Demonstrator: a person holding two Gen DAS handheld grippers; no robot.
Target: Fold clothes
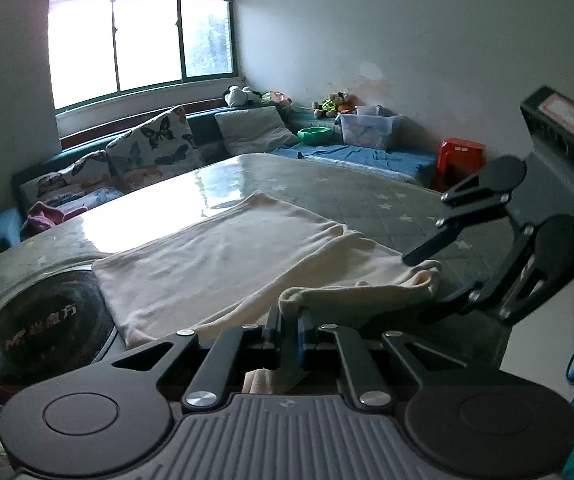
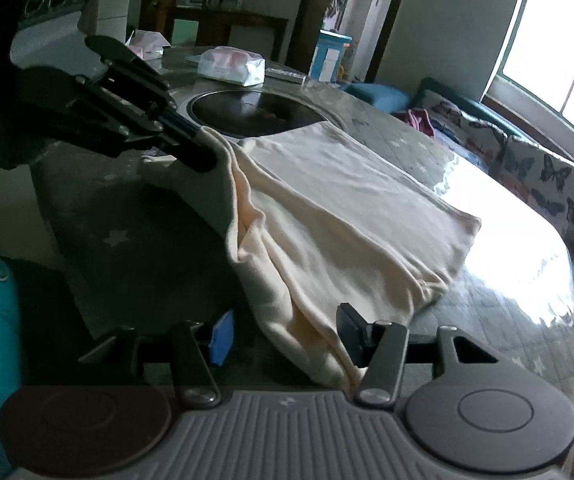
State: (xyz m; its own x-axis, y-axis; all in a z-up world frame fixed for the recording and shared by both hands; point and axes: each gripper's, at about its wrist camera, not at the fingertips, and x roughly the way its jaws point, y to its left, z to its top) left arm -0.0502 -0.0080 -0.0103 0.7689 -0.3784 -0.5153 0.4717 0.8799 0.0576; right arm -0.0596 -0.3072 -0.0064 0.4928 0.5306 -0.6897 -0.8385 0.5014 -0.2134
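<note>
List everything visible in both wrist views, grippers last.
cream garment: 1, cream, spread on table
table: 1, grey, star-patterned cover
induction cooktop: 1, black, set in table
tissue pack: 1, white-pink, far table end
butterfly cushions: 2, patterned, on sofa
storage bin: 1, clear, by wall
stool: 1, red, beyond table
left gripper: 1, black, shut on garment edge
right gripper: 1, black, jaws apart around garment

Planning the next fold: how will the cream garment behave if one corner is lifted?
Probably floppy: the garment sags in soft folds from where the left tool pinches it. Likely light, since a pinch holds the raised edge. It may slide easily, as the table looks glossy.
</note>
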